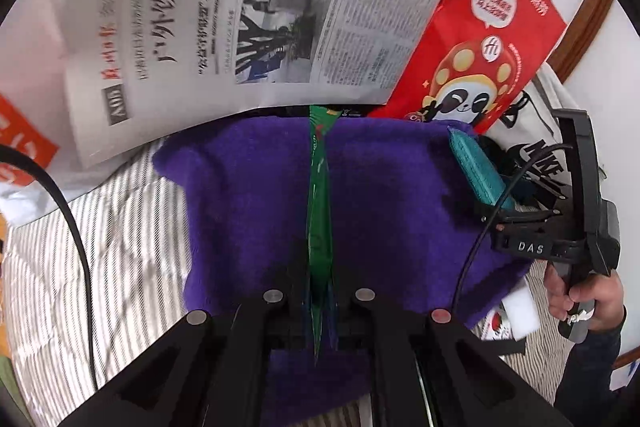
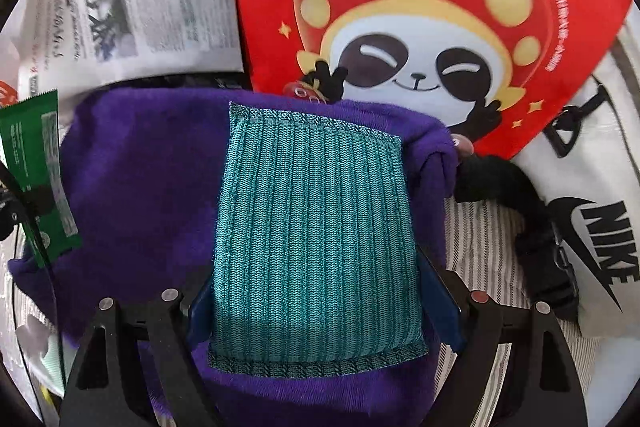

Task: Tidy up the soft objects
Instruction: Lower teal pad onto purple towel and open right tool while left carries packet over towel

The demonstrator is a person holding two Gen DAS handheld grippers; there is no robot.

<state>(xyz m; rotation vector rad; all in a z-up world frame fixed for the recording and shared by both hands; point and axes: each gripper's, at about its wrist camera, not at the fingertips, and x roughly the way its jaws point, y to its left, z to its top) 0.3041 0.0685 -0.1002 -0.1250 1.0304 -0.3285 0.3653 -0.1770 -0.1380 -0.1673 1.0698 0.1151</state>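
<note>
A flat green foil packet (image 1: 319,211) is pinched edge-on between the fully closed fingers of the left gripper (image 1: 320,301), its thin edge running straight ahead from the fingertips. Below it a fuzzy purple plush cloth (image 1: 248,211) is spread over a grey-and-white striped bedsheet (image 1: 116,227). A teal ribbed knit sponge pad (image 2: 312,227) is gripped across its width by the right gripper (image 2: 320,311), whose jaws are set wide apart with the blue pads (image 2: 440,303) pressed against the pad's two sides; the pad is held above the purple cloth. In the left wrist view the right gripper is seen at the right edge, carried by a hand (image 1: 588,295) in a dark sleeve, with the teal pad sticking out towards the cloth's far right corner. In the right wrist view the green packet appears at the left edge, over the cloth's left side.

Beyond the cloth a printed newspaper (image 1: 248,7) with a photograph is lying, and beside it a red paper bag printed with a cartoon panda in a mushroom cap (image 2: 420,39). A white fabric bag with black lettering (image 2: 600,219) and a black strap with a buckle (image 2: 548,259) are seen to the right on the striped sheet.
</note>
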